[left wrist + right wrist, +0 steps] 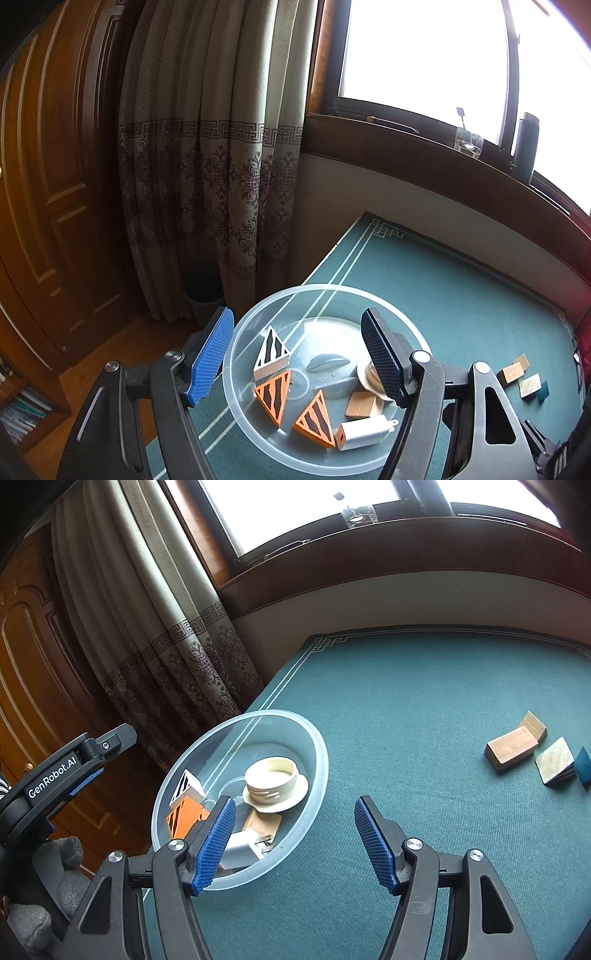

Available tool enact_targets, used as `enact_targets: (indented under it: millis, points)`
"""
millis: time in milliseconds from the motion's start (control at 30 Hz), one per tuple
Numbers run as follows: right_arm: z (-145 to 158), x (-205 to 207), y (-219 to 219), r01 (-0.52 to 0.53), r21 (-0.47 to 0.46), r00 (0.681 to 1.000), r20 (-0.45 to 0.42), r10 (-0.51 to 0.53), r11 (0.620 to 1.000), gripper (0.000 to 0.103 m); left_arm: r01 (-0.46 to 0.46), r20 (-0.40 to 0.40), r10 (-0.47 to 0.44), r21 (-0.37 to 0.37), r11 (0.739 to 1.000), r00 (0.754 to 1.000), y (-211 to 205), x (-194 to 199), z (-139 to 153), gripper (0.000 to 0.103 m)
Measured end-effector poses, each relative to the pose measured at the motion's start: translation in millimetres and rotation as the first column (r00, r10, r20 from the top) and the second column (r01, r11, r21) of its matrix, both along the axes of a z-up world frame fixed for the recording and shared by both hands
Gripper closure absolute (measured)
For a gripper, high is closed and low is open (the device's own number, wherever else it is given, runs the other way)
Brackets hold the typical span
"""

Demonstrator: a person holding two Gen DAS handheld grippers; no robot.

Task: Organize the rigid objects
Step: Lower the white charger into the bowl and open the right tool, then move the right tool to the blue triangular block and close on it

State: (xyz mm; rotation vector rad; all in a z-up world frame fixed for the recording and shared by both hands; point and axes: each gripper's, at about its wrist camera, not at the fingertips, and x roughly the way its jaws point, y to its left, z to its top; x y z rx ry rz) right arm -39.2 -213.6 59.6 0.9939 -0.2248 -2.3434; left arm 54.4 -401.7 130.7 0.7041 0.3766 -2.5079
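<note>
Clear plastic, that's my bowl (236, 354), sitting at the near left corner of the green-covered table (424, 686), and it's already filling up. Inside I count two orange striped wedges (274, 398), a white striped wedge (270, 350) just behind them, a white plug adapter (364, 430) toward the near rim, a small wooden block (364, 404) touching it, and a cream ring-shaped fitting (275, 782) on the far right side. So most of the sorting looks done from where I sit.

What's left is the little cluster well away on the right of the table: a brown wooden block (511, 749) leaning against a paler one (535, 725), a light diamond-faced block (556, 762) just beside them, and a dark teal piece (583, 764) touching that one, half cut off at the picture's edge. Four pieces to go, I'd say, if they all belong in the bowl.

My left tool (297, 356) hovers over the bowl with its fingers spread wide, straddling the left rim, nothing between them. My right tool (295, 843) is spread apart too and empty, its left finger over the bowl's near edge, the right one over bare cloth. A grey-gloved hand (55, 878) shows low at the left of the right wrist view, below the other rig. Next reach, I judge, goes right toward those blocks.
</note>
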Motion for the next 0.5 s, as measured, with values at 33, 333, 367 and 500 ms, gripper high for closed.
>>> enact_targets:
  millis: [33,333,367,500]
  points:
    - [-1,0,3,0.008,-0.001,1.000,0.002,-0.008,1.000,0.033,0.002,0.002,-0.002,-0.001,1.000,1.000,1,-1,0,0.030]
    - [-8,3,36,0.096,0.002,0.995,0.006,-0.096,0.995,0.033,0.035,0.012,-0.035,-0.012,0.999,0.999,15,-5,-4,0.030]
    - [-10,3,40,0.109,0.003,0.994,0.005,-0.109,0.994,0.033,0.041,0.014,-0.041,-0.012,0.999,0.999,17,-6,-4,0.030]
    - [-13,2,58,0.166,0.008,0.986,0.007,-0.166,0.986,0.033,0.078,0.027,-0.078,-0.017,0.997,0.997,29,-11,-8,0.030]
